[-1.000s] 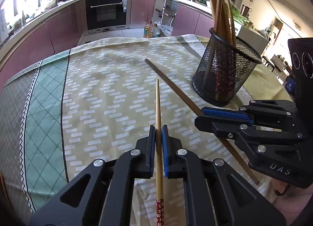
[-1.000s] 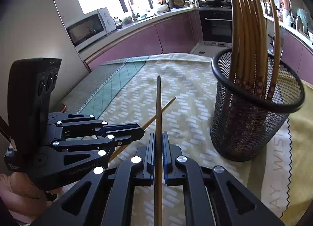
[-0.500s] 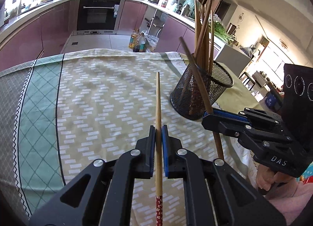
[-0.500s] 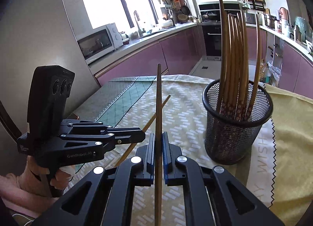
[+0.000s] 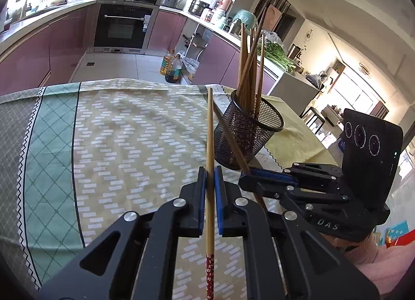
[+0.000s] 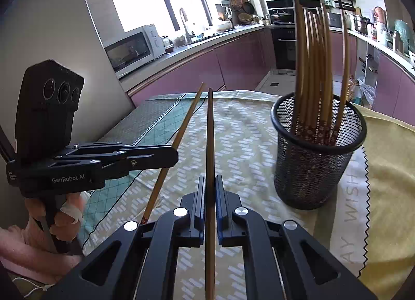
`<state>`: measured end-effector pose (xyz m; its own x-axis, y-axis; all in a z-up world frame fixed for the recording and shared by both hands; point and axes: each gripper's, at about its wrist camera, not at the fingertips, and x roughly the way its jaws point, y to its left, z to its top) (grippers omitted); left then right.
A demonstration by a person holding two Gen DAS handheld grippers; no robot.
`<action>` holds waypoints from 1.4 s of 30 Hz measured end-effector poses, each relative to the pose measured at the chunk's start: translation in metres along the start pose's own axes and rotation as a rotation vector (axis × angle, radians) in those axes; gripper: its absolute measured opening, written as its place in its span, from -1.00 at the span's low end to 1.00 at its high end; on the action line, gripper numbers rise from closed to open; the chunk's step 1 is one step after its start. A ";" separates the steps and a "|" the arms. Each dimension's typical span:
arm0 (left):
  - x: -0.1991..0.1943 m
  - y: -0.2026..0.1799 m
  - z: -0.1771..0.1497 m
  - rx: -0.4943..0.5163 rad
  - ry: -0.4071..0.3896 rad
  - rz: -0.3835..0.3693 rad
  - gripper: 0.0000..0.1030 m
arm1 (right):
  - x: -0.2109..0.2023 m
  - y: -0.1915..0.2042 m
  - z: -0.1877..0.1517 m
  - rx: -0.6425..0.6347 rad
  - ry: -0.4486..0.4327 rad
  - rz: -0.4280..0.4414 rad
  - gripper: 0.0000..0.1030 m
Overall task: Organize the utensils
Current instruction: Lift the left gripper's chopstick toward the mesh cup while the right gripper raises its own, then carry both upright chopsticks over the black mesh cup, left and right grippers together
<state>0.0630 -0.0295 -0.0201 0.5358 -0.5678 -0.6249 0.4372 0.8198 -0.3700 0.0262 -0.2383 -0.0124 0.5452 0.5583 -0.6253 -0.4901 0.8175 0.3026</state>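
While each tool [image 5: 210, 183] [image 6: 210, 191] pinches one chopstick [image 5: 210, 128] [image 6: 210, 139], open tablecloth [image 5: 135, 139] lies left of the mesh cup [image 5: 249, 134].

Black mesh holder [image 6: 316, 159], tan chopsticks [image 6: 311, 71] with red floral ends, beige white-dashed tablecloth [image 5: 135, 144] with a green lattice border

"GenRobot.AI" stands in white on the black body of the left gripper [image 6: 173, 156], at nine o'clock in the right wrist view. "DAS" is embossed on the right gripper [image 5: 245, 174]. The pale cloth [image 6: 350, 211] by the mesh holder [image 6: 315, 170] reads partly "AY WISH".
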 end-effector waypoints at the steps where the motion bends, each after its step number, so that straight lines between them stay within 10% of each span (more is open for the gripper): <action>1: 0.000 -0.001 0.000 0.004 0.000 -0.001 -0.85 | 0.000 0.002 0.000 -0.007 -0.002 0.004 -0.88; 42: -0.008 -0.044 0.017 0.120 -0.051 -0.012 -0.86 | -0.065 -0.024 0.011 0.010 -0.206 -0.092 -0.88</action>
<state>0.0514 -0.0626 0.0130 0.5647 -0.5829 -0.5842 0.5251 0.7999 -0.2905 0.0101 -0.2929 0.0284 0.7151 0.4980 -0.4906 -0.4262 0.8668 0.2588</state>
